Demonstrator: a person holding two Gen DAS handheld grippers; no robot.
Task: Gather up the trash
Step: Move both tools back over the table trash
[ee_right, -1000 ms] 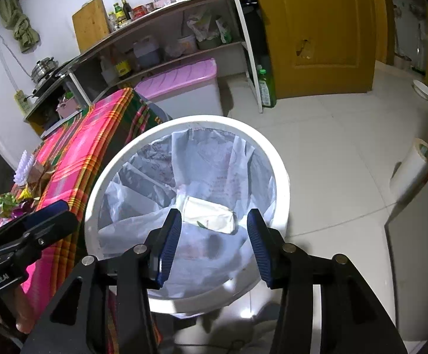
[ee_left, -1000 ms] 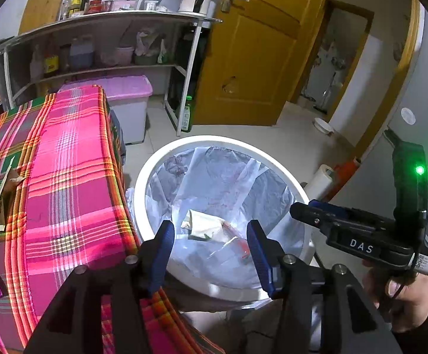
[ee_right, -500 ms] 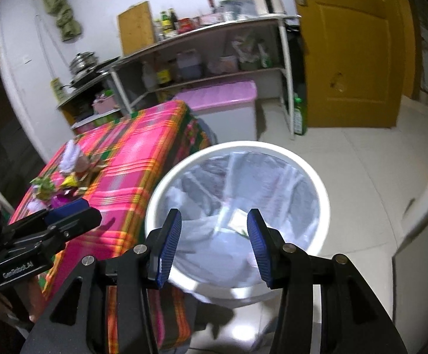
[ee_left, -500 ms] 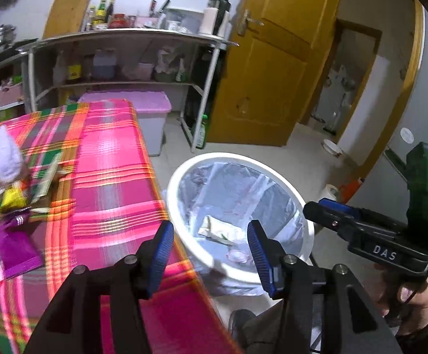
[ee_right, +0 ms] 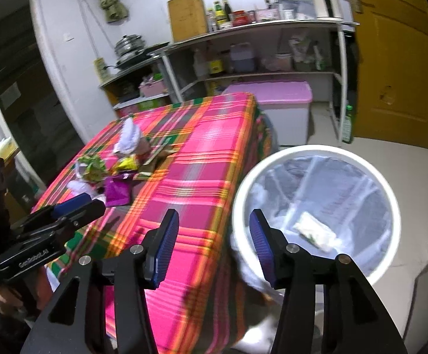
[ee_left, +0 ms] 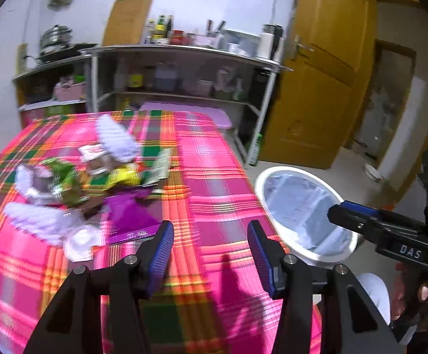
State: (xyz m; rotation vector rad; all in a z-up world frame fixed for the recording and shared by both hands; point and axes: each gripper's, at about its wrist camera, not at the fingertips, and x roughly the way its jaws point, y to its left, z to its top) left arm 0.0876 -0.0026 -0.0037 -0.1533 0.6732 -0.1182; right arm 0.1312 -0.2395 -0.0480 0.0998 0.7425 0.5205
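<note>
A pile of trash lies on the pink plaid table [ee_left: 214,183]: a purple wrapper [ee_left: 131,212], a yellow wrapper [ee_left: 125,177], green foil [ee_left: 63,183] and white pleated paper cups [ee_left: 116,138]. My left gripper [ee_left: 211,244] hovers open over the cloth, right of the pile, with nothing between its fingers. The white bin [ee_right: 311,149] with a clear liner stands beside the table and holds a white wrapper [ee_right: 314,231]. My right gripper [ee_right: 214,242] hangs over the table's edge next to the bin; its jaws are opening and nothing is between them. Each view shows the other gripper side-on at its edge.
A metal shelf rack [ee_right: 258,23] with bottles and jars lines the back wall. A pink-lidded storage box [ee_right: 279,94] stands behind the table. A yellow door [ee_right: 391,59] is at the right, with a green bottle [ee_right: 346,124] on the tiled floor.
Both grippers have swung left and up, from above the bin to over the table. The trash pile has come into view. The right jaws stand a little wider.
</note>
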